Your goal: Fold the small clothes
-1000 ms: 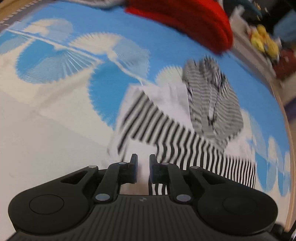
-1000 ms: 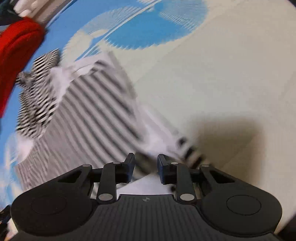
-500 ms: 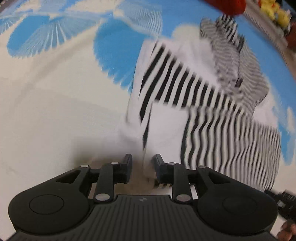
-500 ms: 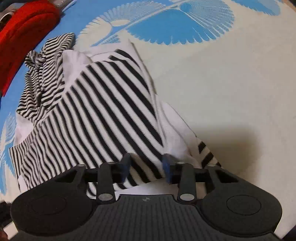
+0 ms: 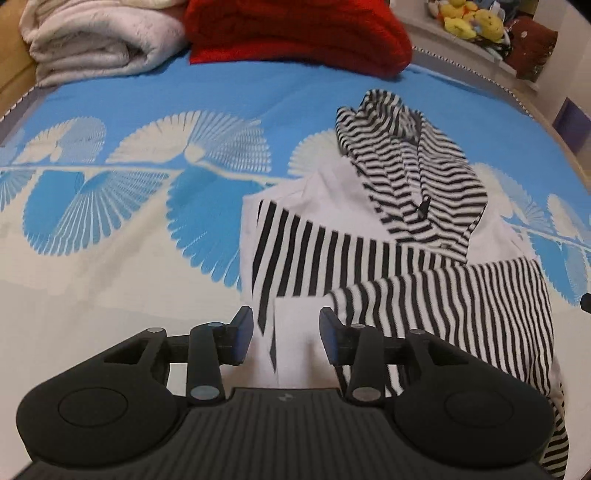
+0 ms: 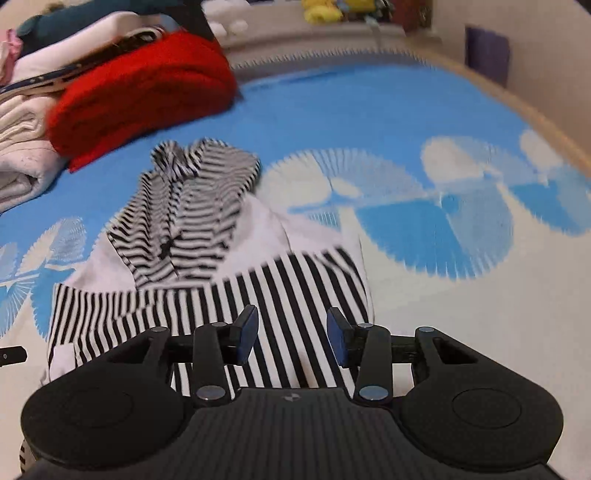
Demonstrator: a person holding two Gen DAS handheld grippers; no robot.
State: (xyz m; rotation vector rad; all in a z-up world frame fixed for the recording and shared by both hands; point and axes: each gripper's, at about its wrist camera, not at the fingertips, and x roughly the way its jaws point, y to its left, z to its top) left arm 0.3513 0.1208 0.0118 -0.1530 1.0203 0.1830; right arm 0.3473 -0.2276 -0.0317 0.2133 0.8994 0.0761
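Note:
A small black-and-white striped garment [image 5: 388, 258] lies partly folded on a blue-and-white patterned cover [image 5: 147, 206], its crumpled striped hood at the far end. It also shows in the right wrist view [image 6: 229, 288]. My left gripper [image 5: 286, 338] is open and empty, over the garment's near white edge. My right gripper [image 6: 291, 341] is open and empty, over the garment's wide-striped near part.
A red knitted pile [image 5: 295, 33] and a folded cream blanket [image 5: 96, 40] lie at the far edge; both show in the right wrist view, the red pile [image 6: 144, 92] beside the blanket [image 6: 22, 147]. Yellow plush toys [image 5: 465, 22] sit on a shelf behind.
Both grippers were shut on the garment's edge a second ago; they opened, let the cloth drop flat, and pulled back and up.

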